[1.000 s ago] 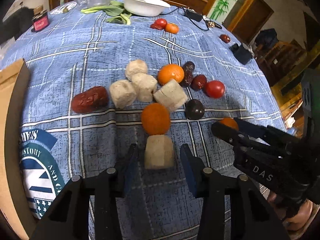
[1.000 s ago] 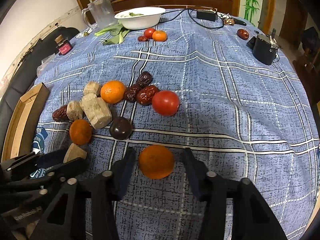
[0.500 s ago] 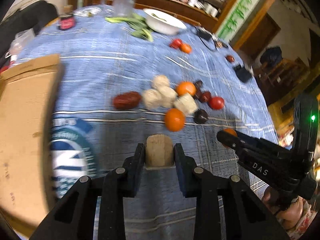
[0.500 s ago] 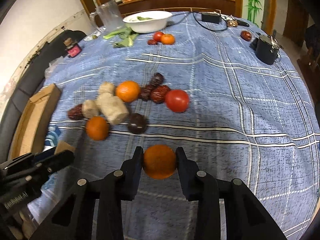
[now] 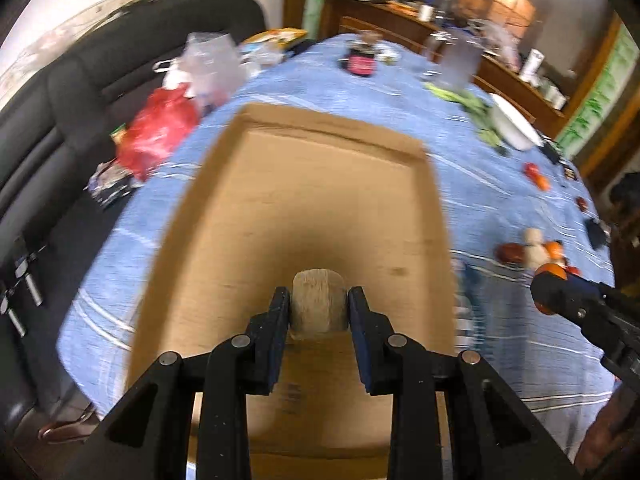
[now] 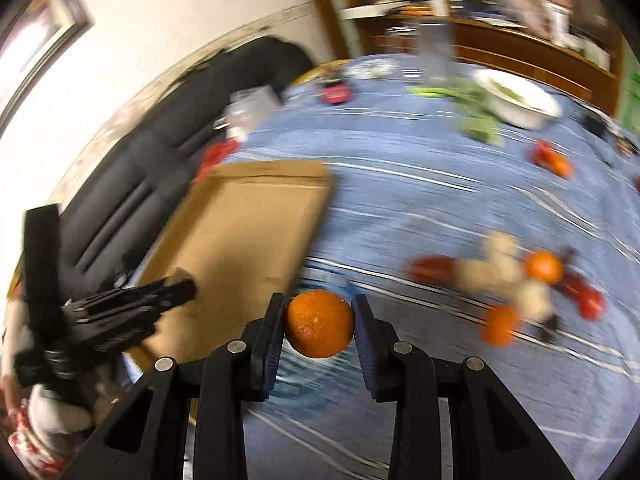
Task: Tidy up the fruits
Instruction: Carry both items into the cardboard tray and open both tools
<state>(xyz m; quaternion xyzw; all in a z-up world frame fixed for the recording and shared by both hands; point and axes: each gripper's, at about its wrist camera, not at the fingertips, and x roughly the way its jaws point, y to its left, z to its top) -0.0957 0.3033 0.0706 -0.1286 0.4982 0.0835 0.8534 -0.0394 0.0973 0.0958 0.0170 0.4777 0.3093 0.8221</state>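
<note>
Now I am carrying both loads off the cloth: left gripper [image 5: 319, 307] clamping the beige chunk [image 5: 318, 303] above the cardboard tray [image 5: 320, 184], frame centre; right gripper [image 6: 319, 325] clamping the orange [image 6: 320, 324], nearing the tray's edge.

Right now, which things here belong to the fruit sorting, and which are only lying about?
Job: beige chunk in left tool; orange in right tool; cardboard tray; fruit pile.

Lying about: white bowl; greens; red bag; glass pitcher.
</note>
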